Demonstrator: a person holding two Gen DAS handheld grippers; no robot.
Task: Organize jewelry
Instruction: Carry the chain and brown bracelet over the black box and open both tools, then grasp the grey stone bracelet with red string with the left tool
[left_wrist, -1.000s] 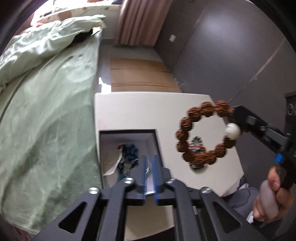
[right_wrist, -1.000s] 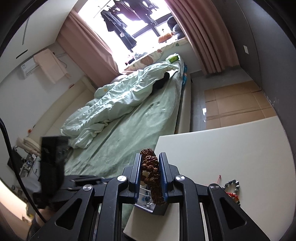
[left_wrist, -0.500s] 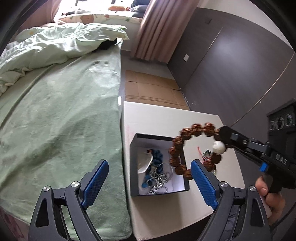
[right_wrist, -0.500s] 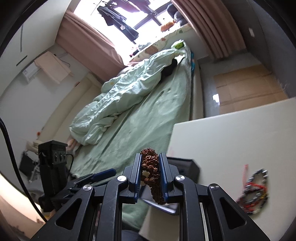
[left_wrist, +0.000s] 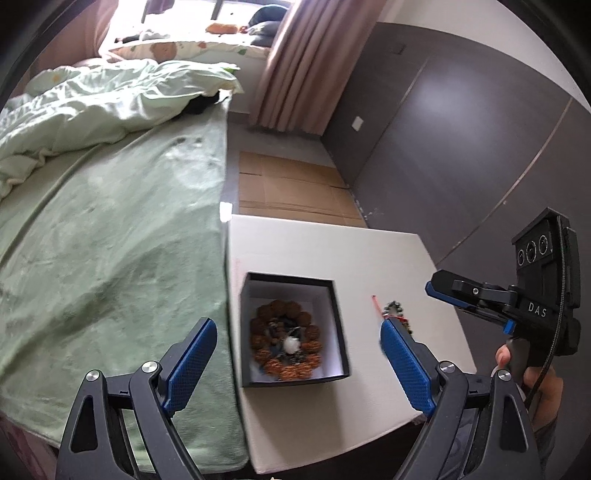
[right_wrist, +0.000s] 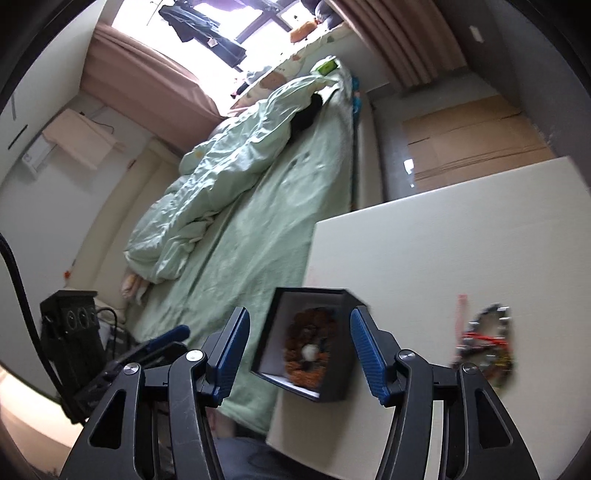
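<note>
A black box with a white inside (left_wrist: 291, 278) stands at the left edge of the white table (left_wrist: 332, 251). In it lies a brown bead bracelet (left_wrist: 286, 341) with one white bead, on top of other jewelry. My left gripper (left_wrist: 297, 363) hangs above the box, wide open and empty. At the right, my right gripper (left_wrist: 465, 299) shows from the side. In the right wrist view my right gripper (right_wrist: 301, 352) is opening above the box (right_wrist: 310, 291), with nothing between its pads; the brown bracelet (right_wrist: 308, 347) rests below. A multicoloured bracelet (right_wrist: 487, 343) (left_wrist: 397, 314) lies on the table to the box's right.
A bed with a green blanket (left_wrist: 110, 240) runs close along the table's left edge. Flattened cardboard (left_wrist: 295, 192) covers the floor beyond the table, and a dark wall (left_wrist: 461, 147) stands on the right. A person's hand (left_wrist: 532, 373) holds the right gripper's handle.
The right gripper's jaws have opened and the brown bracelet has dropped from them into the box. The left gripper went from shut to wide open and drew back and up.
</note>
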